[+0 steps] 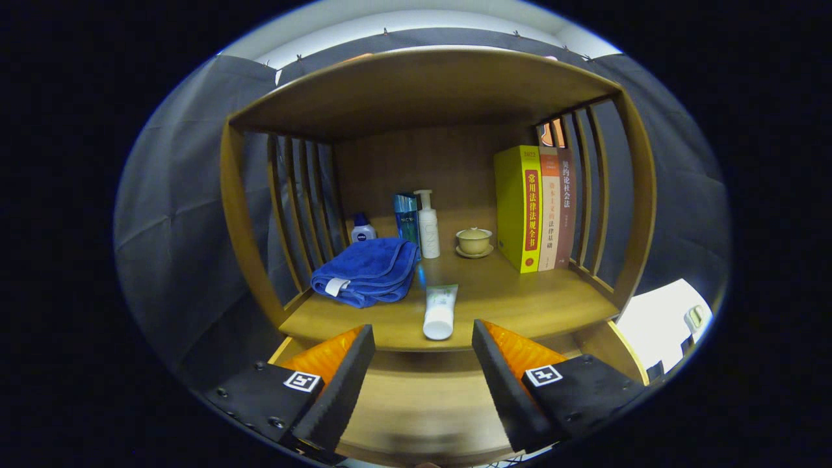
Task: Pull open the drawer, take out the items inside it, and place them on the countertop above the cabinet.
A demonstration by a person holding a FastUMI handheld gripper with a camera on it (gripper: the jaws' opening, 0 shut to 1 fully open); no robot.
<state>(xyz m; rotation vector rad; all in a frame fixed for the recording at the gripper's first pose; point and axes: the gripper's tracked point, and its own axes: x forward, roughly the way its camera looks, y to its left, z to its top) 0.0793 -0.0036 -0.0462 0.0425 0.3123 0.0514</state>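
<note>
The wooden cabinet (240,214) is faced head-on, its slatted sides and top shelf framing the countertop (520,305). On that surface a row of upright books (533,208) is seen to the right, a folded blue towel (367,270) to the left, and bottles (419,224) and a small lidded cup (474,242) at the back. A white tube (440,313) is laid near the front edge, cap toward the fingers, just ahead of them and between their lines.

Below the edge, a wooden band, taken to be the drawer (422,396), is glimpsed between the fingers; whether it is open cannot be told, and no handle can be made out. The step in hand is judged to be either the approach to the drawer or a return for further items; which cannot be settled.

The gripper (422,354) is held level and centred on the cabinet front, fingers spread wide with nothing between them. A lowering toward the drawer front is thought to be called for next.
</note>
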